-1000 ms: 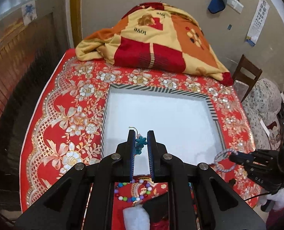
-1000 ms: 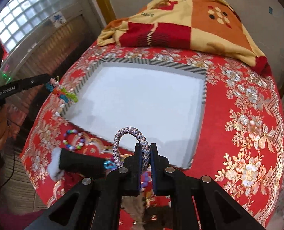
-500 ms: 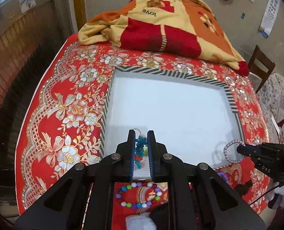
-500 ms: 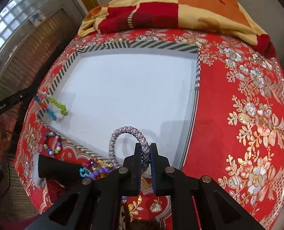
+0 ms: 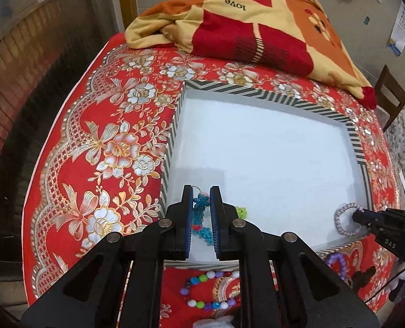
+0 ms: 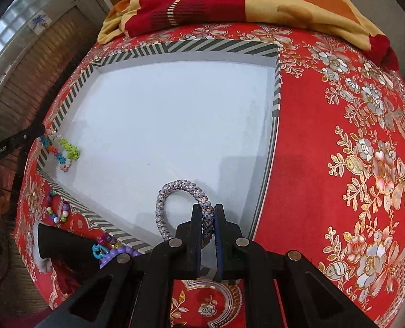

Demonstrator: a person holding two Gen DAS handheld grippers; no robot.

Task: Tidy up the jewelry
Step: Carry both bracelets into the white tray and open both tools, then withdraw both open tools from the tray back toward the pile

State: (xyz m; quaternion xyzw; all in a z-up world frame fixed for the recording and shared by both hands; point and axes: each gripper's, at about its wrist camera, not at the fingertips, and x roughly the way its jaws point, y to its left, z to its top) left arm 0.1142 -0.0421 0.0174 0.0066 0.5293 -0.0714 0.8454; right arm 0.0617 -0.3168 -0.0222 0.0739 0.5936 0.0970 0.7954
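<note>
We see the white tray floor [image 6: 175, 114] open across its middle; only its striped rim [image 6: 191, 47] and the far blanket [image 6: 229, 2] obstruct.

A patterned blanket [image 5: 257, 22] lies heaped on the red floral tablecloth [image 5: 98, 147].

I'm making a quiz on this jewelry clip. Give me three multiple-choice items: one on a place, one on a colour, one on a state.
1. Where does the multicoloured bead bracelet lie?
A. inside the tray
B. on the red cloth, outside the tray
C. on the blanket

2. What colour is the tray floor?
A. white
B. black
C. green

3. What is the right gripper doing?
A. open, empty
B. shut on the braided bracelet
C. shut on the blanket

Answers: 1 B, it sits on the red cloth before the striped rim. 2 A, the floor is plain white. 3 B, the braid is pinched between the jaws.
</note>
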